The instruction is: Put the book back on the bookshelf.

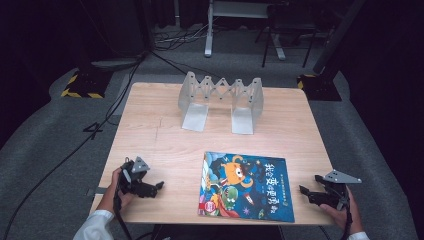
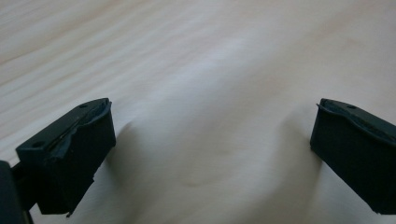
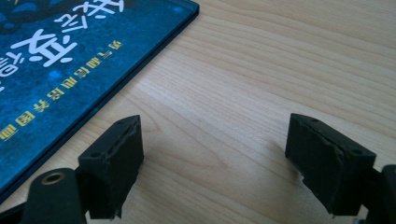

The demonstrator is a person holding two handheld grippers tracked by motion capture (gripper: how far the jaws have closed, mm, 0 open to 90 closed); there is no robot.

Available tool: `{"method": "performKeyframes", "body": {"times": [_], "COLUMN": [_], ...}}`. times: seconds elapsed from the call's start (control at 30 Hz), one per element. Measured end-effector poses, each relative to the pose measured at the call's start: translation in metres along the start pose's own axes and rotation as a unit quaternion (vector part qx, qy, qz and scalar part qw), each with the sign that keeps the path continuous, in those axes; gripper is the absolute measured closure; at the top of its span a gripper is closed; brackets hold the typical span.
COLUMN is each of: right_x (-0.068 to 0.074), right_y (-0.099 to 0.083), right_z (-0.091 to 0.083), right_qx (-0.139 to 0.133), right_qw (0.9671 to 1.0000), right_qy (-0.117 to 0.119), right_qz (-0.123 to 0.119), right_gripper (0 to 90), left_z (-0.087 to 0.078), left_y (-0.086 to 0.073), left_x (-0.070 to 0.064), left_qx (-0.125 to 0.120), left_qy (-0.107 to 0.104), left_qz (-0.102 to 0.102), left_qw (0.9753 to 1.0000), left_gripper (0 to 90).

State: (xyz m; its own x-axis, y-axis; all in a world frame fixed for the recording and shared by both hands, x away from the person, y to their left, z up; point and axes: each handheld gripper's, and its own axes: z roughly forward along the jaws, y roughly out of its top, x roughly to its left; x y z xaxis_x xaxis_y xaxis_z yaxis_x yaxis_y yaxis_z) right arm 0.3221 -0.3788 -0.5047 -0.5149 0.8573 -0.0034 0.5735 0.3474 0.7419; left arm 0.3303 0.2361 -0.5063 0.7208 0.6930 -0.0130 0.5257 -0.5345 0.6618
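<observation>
— What are the tongs doing?
— The left gripper (image 1: pixel 152 187) and right gripper (image 1: pixel 310 192) are both gaping wide, gripping nothing, resting low over the table (image 1: pixel 150 135).
— And the book (image 1: pixel 246 186)?
— It is lying flat between them, nearer the right one, with the rack (image 1: pixel 221 100) standing behind it.

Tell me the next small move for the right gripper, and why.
Probably slide the right gripper left toward the book. Its jaws stand open over bare table, and the book's near edge lies flat beside them, untouched. The left gripper is open, farther off.
</observation>
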Motion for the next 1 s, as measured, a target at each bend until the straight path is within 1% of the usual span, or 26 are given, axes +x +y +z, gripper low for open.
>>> {"method": "performKeyframes", "body": {"times": [0.03, 0.07, 0.1, 0.13, 0.17, 0.2, 0.23, 0.27, 0.37, 0.4, 0.47, 0.5, 0.53, 0.6, 0.7, 0.73, 0.8, 0.83, 0.87, 0.9, 1.0], "right_x": [0.0, 0.001, 0.002, 0.003, 0.004, 0.005, 0.006, 0.008, 0.013, 0.016, 0.02, 0.024, 0.026, 0.03, 0.034, 0.037, 0.037, 0.039, 0.041, 0.041, 0.044], "right_y": [0.0, 0.0, 0.0, 0.0, 0.001, 0.001, 0.002, 0.003, 0.006, 0.008, 0.012, 0.015, 0.016, 0.023, 0.032, 0.038, 0.041, 0.046, 0.055, 0.055, 0.069], "right_z": [0.0, 0.0, 0.0, 0.0, 0.0, 0.001, 0.001, 0.001, 0.004, 0.005, 0.008, 0.011, 0.013, 0.017, 0.027, 0.034, 0.037, 0.042, 0.051, 0.051, 0.066], "right_qx": [-0.001, 0.0, -0.001, -0.002, -0.002, 0.0, 0.001, 0.003, 0.009, 0.012, 0.015, 0.017, 0.018, 0.024, 0.027, 0.027, 0.028, 0.031, 0.033, 0.033, 0.031], "right_qw": [1.0, 1.0, 1.0, 0.9999, 0.9999, 0.9999, 0.9999, 0.9998, 0.9998, 0.9997, 0.9996, 0.9995, 0.9994, 0.9993, 0.9992, 0.999, 0.9989, 0.9986, 0.9983, 0.9983, 0.9981], "right_qy": [0.002, 0.004, 0.006, 0.007, 0.006, 0.009, 0.009, 0.01, 0.013, 0.014, 0.015, 0.019, 0.021, 0.018, 0.018, 0.022, 0.024, 0.027, 0.031, 0.031, 0.035], "right_qz": [-0.003, -0.004, -0.005, -0.007, -0.008, -0.01, -0.012, -0.014, -0.013, -0.015, -0.018, -0.021, -0.021, -0.022, -0.023, -0.028, -0.03, -0.032, -0.035, -0.035, -0.039], "right_gripper": [20.4, 21.1, 21.5, 22.0, 22.5, 22.7, 22.8, 22.8, 22.9, 22.9, 22.9, 22.9, 24.8, 24.7, 24.7, 24.7, 24.7, 24.7, 24.6, 24.6, 24.5], "left_z": [0.001, 0.002, 0.003, 0.004, 0.005, 0.006, 0.007, 0.007, 0.01, 0.01, 0.012, 0.012, 0.013, 0.014, 0.016, 0.016, 0.017, 0.017, 0.016, 0.016, 0.015], "left_y": [0.001, 0.002, 0.003, 0.004, 0.005, 0.006, 0.007, 0.008, 0.01, 0.011, 0.013, 0.013, 0.014, 0.016, 0.017, 0.018, 0.018, 0.018, 0.018, 0.018, 0.016], "left_x": [-0.006, -0.011, -0.015, -0.018, -0.02, -0.022, -0.024, -0.024, -0.026, -0.027, -0.028, -0.029, -0.03, -0.031, -0.033, -0.033, -0.034, -0.034, -0.035, -0.035, -0.036], "left_qx": [0.001, 0.001, -0.001, 0.0, 0.001, 0.0, 0.001, 0.002, 0.001, 0.0, 0.002, 0.001, 0.001, 0.0, 0.001, 0.0, 0.0, 0.001, 0.001, 0.001, 0.0], "left_qy": [-0.004, -0.008, -0.007, -0.01, -0.012, -0.017, -0.025, -0.029, -0.03, -0.037, -0.044, -0.042, -0.04, -0.038, -0.038, -0.039, -0.04, -0.039, -0.038, -0.038, -0.038], "left_qz": [0.007, 0.007, 0.01, 0.01, 0.013, 0.015, 0.023, 0.028, 0.032, 0.04, 0.048, 0.045, 0.044, 0.04, 0.042, 0.045, 0.045, 0.044, 0.044, 0.042, 0.043], "left_qw": [1.0, 0.9999, 0.9999, 0.9999, 0.9998, 0.9997, 0.9994, 0.9992, 0.999, 0.9985, 0.9979, 0.9981, 0.9982, 0.9985, 0.9984, 0.9982, 0.9982, 0.9982, 0.9983, 0.9984, 0.9984], "left_gripper": [0.4, 0.3, 0.3, 0.3, 0.3, 0.1, 0.1, 0.0, 0.0, 0.0, 0.0, 0.0, 0.0, 0.0, 0.0, 0.3, 0.3, 0.3, 0.4, 0.4, 0.5]}}
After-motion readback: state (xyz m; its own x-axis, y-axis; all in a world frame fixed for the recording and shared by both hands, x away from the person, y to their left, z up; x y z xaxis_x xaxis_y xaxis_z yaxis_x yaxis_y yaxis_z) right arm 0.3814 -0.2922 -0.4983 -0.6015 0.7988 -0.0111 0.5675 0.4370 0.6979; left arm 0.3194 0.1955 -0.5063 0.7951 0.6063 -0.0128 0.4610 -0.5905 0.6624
